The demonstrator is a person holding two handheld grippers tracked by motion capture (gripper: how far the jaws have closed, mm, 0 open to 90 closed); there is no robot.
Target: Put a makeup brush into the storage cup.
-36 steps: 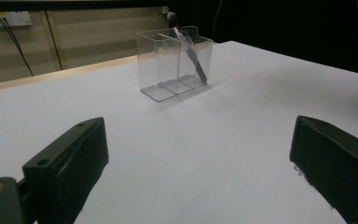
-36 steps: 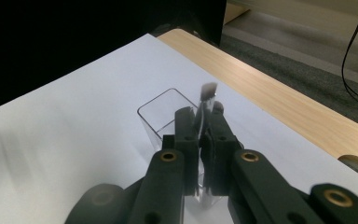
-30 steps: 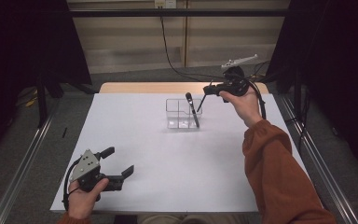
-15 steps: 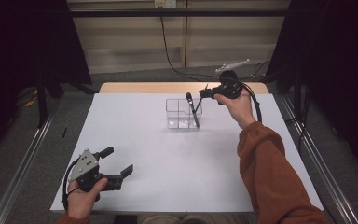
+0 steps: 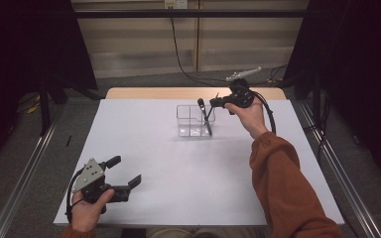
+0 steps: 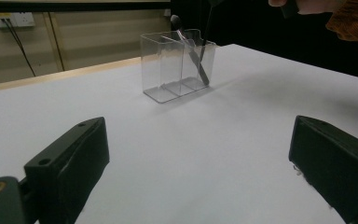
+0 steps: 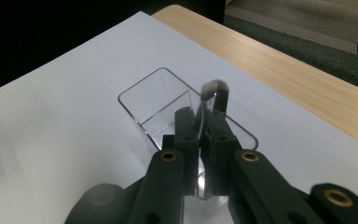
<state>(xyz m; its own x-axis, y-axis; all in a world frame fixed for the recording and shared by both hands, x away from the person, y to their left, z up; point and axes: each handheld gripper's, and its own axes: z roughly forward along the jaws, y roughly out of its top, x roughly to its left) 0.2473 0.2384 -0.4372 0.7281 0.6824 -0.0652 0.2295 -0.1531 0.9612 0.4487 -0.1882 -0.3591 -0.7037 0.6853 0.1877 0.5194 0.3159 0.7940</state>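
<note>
A clear plastic organiser point(image 5: 191, 121) point(image 6: 168, 70) point(image 7: 154, 98) with compartments stands at the back middle of the white table. A make-up brush point(image 5: 204, 116) point(image 6: 193, 53) point(image 7: 218, 95) leans in its right compartment, head up. My right gripper point(image 5: 213, 104) point(image 7: 200, 112) hovers just above that end, its jaws shut on a thin dark stick point(image 6: 207, 28) whose lower end reaches into the organiser. My left gripper point(image 5: 125, 170) point(image 6: 196, 154) rests low at the front left of the table, open, with nothing between its jaws.
The white sheet point(image 5: 178, 173) covers the table, and a strip of bare wood point(image 5: 144, 93) shows at the far edge. Metal rails point(image 5: 25, 168) run along both sides. Cables point(image 5: 178, 49) hang behind the table.
My right hand has come down and a little left, closer to the organiser's right end. The left hand and gripper have stayed where they were.
</note>
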